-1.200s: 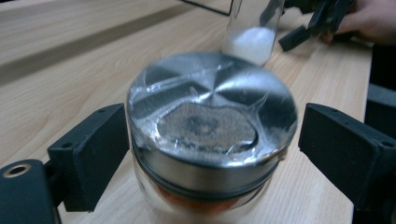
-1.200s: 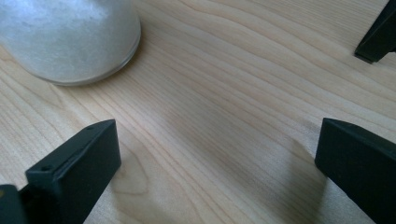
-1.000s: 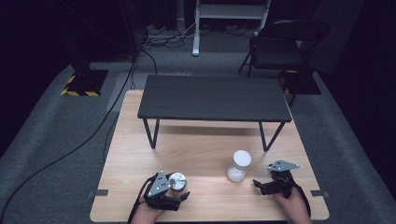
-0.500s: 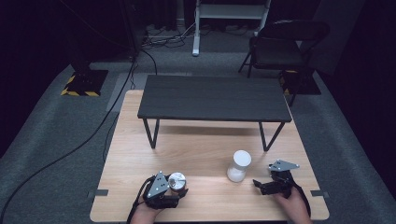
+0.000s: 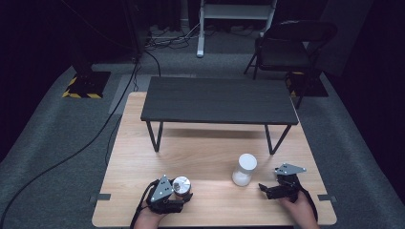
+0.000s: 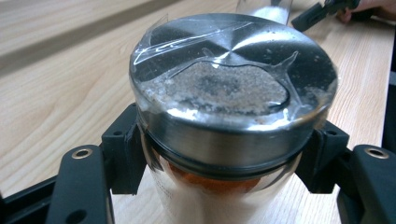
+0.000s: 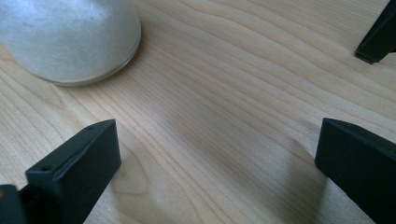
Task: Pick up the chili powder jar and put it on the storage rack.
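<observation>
A glass jar (image 5: 181, 185) with a shiny metal lid (image 6: 233, 70) stands near the front left of the wooden table (image 5: 200, 157). Clear film and a grey gritty patch cover the lid, and orange contents show below it. My left gripper (image 5: 179, 194) is shut on the jar, with both pads (image 6: 123, 158) pressed to its sides just under the lid. A white frosted container (image 5: 244, 169) stands at the front right. My right gripper (image 5: 267, 191) rests just to its right, open over bare wood (image 7: 217, 154), with the container (image 7: 65, 37) ahead and off to one side.
A low black bench (image 5: 219, 100) stands across the far half of the wooden table. Behind the table on the grey floor are a black chair (image 5: 286, 47), a white stand and loose cables (image 5: 119, 124). Bare wood lies between the two jars.
The left gripper's jaws have drawn in against the jar. Both hands and both jars have kept their places.
</observation>
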Demonstrator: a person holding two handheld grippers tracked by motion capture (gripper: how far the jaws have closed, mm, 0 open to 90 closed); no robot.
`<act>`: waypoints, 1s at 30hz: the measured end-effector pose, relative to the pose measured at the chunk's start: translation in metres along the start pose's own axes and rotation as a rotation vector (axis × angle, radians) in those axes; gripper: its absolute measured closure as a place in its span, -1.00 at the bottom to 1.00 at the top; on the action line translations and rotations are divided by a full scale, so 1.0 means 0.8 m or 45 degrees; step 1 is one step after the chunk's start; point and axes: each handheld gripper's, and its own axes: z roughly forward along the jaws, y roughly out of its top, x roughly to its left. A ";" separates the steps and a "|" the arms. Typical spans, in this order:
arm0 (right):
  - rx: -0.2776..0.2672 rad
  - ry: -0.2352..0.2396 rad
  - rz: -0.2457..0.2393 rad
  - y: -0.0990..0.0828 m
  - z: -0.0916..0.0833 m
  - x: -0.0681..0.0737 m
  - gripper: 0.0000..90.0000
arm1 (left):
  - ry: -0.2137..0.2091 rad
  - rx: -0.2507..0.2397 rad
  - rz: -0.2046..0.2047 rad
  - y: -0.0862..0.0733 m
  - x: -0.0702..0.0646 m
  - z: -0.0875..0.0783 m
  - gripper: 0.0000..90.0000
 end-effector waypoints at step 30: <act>0.000 0.009 -0.008 0.001 0.001 -0.002 -1.00 | 0.167 -0.041 -0.072 0.157 0.008 -0.030 -0.32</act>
